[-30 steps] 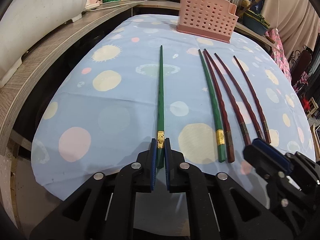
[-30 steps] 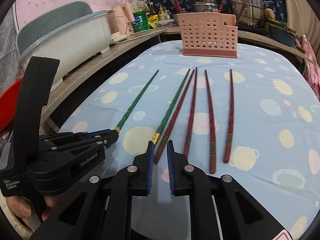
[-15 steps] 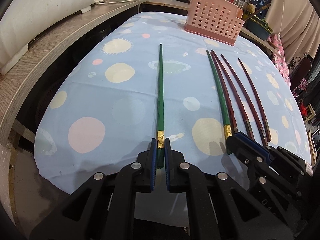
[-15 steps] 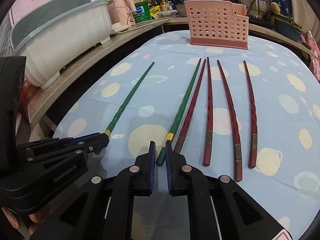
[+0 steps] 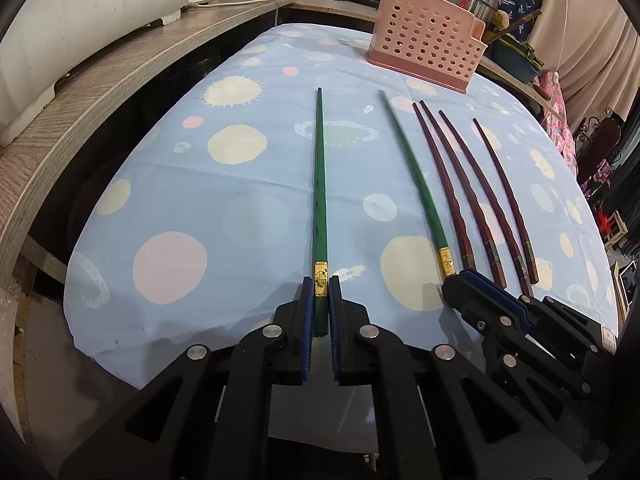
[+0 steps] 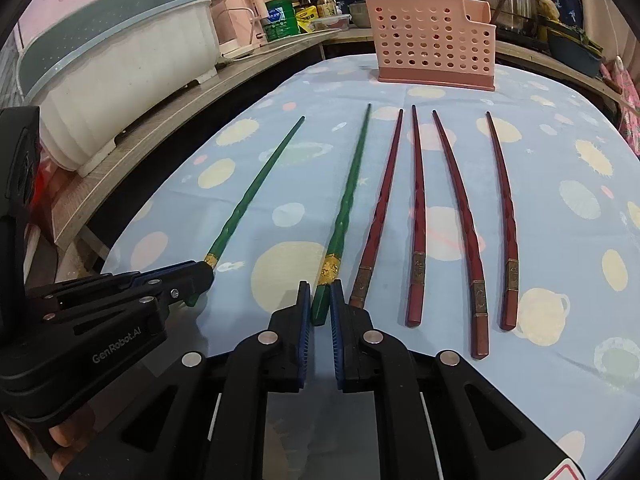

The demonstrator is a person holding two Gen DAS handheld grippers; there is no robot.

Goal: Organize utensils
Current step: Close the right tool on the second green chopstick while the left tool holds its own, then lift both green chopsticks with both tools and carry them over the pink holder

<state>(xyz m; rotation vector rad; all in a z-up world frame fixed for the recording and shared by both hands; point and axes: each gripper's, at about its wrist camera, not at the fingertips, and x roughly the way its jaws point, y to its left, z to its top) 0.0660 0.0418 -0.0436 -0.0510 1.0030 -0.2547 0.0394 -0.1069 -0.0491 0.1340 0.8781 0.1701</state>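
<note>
Chopsticks: we clamp 2 green ones [image 5: 320, 200] [image 6: 346, 204], left gripper [image 5: 319, 312] and right gripper [image 6: 320, 312]; 4 red ones [image 6: 416, 208] wait mid-table [image 5: 160, 200]; basket [image 6: 434, 44] unfilled.

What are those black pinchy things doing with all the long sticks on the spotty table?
A person holds two black grippers, and each is closed on the thick end of a long green chopstick. The left gripper pinches the left green chopstick; the right gripper pinches the other green chopstick. Both still lie on the blue spotted tablecloth. Four dark red chopsticks lie untouched alongside. The pink perforated plastic utensil basket stands at the far end.
</note>
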